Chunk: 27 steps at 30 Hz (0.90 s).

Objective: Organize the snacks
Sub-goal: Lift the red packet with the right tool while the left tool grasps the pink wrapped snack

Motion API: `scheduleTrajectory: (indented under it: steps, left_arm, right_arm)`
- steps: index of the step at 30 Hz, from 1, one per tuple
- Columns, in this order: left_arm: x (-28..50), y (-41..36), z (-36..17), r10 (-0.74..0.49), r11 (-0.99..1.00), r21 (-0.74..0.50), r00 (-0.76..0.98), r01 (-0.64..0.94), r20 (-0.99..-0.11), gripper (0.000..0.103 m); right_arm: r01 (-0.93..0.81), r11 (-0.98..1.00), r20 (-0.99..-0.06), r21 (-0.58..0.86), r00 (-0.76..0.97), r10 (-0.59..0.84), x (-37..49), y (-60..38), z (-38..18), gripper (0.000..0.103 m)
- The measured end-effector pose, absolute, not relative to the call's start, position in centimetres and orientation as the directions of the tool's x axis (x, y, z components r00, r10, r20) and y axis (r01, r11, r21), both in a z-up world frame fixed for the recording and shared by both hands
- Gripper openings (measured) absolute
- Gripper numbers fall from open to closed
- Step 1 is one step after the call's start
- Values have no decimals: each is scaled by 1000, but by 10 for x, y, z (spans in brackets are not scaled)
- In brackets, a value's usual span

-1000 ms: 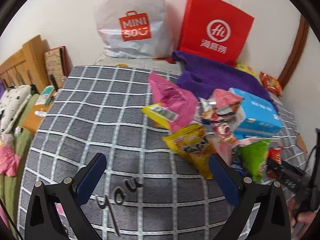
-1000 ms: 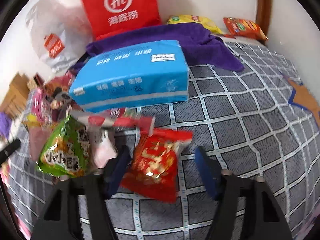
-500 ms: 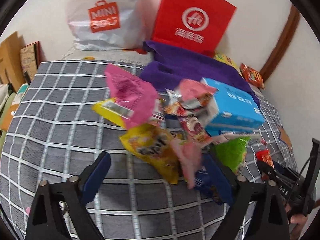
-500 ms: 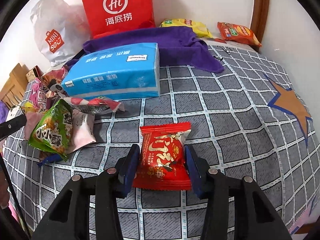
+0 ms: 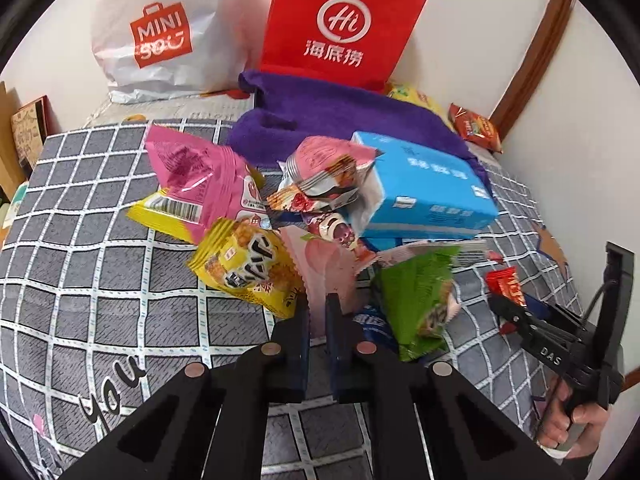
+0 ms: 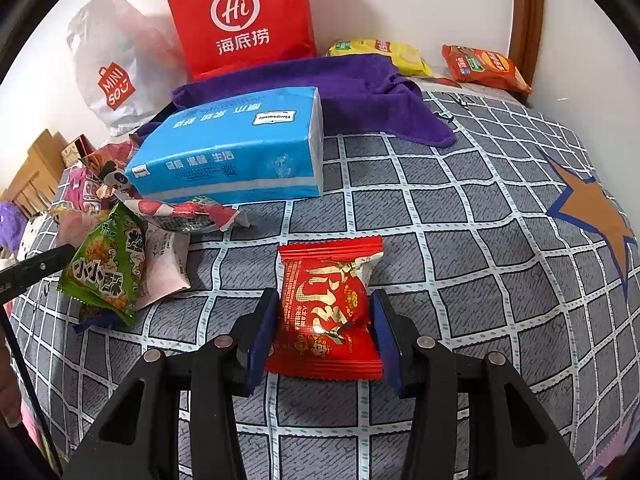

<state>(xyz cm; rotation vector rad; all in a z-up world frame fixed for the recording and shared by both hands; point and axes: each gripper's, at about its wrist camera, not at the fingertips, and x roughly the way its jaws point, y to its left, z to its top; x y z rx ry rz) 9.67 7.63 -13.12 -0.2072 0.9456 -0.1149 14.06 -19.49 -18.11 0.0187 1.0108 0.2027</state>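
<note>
Your left gripper [image 5: 317,312] pinches only the pale pink packet's [image 5: 320,268] edge in the snack pile; it may slip. Your right gripper [image 6: 326,322] squeezes the red packet [image 6: 326,308] on the bed [image 6: 480,264]; squeezing harder could crush it.

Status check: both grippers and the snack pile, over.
Left gripper shut on pale pink packet. Right gripper shut on red snack packet, clear of the pile. Green packet crowds left.
</note>
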Motion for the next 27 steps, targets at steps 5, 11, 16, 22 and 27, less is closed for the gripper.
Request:
scheduleTrajectory:
  steps: [5, 11, 16, 22, 27]
  left_arm:
    - [89, 79, -124, -182, 975, -224, 597, 4, -781, 7]
    - [76, 82, -105, -176, 974, -228, 636, 0, -751, 7]
    - [65, 83, -89, -184, 971, -237, 663, 11, -725, 7]
    - [56, 84, -79, -182, 970, -242, 677, 7, -713, 7]
    - [58, 81, -81, -192, 966, -257, 675, 4, -713, 7]
  right_arm:
    - [-156, 982, -833, 110, 524, 177, 136, -200, -178, 46]
    - [-158, 980, -809, 117, 558, 186, 125, -205, -160, 44]
    - [-171, 971, -801, 166, 551, 234, 120, -208, -146, 5]
    - [-164, 974, -820, 159, 528, 223, 116, -215, -150, 31]
    - [-171, 971, -800, 165, 552, 233, 112, -221, -153, 75]
